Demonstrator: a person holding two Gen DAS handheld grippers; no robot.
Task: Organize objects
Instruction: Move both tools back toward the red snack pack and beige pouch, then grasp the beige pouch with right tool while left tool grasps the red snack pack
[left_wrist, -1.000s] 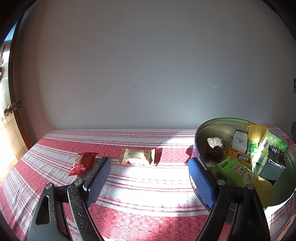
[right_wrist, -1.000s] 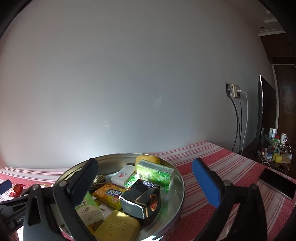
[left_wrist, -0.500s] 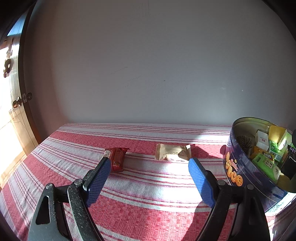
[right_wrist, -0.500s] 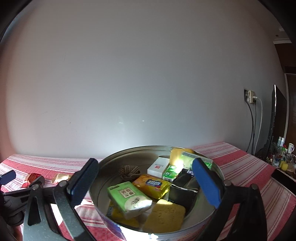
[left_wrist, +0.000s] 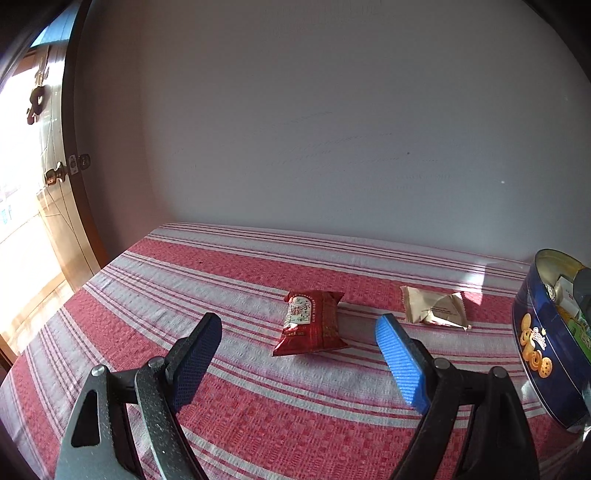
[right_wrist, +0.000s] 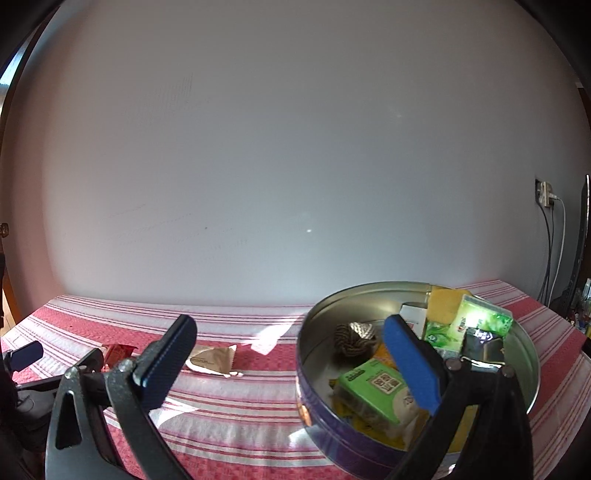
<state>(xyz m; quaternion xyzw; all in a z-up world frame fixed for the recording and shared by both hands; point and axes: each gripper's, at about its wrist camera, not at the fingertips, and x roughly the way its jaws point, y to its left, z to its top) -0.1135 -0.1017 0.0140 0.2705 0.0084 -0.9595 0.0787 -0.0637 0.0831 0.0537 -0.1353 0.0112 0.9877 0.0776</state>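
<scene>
Over on the far left the striped tablecloth runs out toward its left edge with plenty of bare room, and here is the left gripper, jaws spread wide and empty, lined up on the red snack packet lying flat just ahead of its tips. A little to the right sits the beige packet, apart from the red one and short of the tin. Those two look like all that is left to tidy. Further right, the blue cookie tin is already loaded: a rope knot, a green tissue pack, a green carton, and something dark and shiny, possibly a tape dispenser. The right gripper hangs released over the tin's near wall, holding nothing.
</scene>
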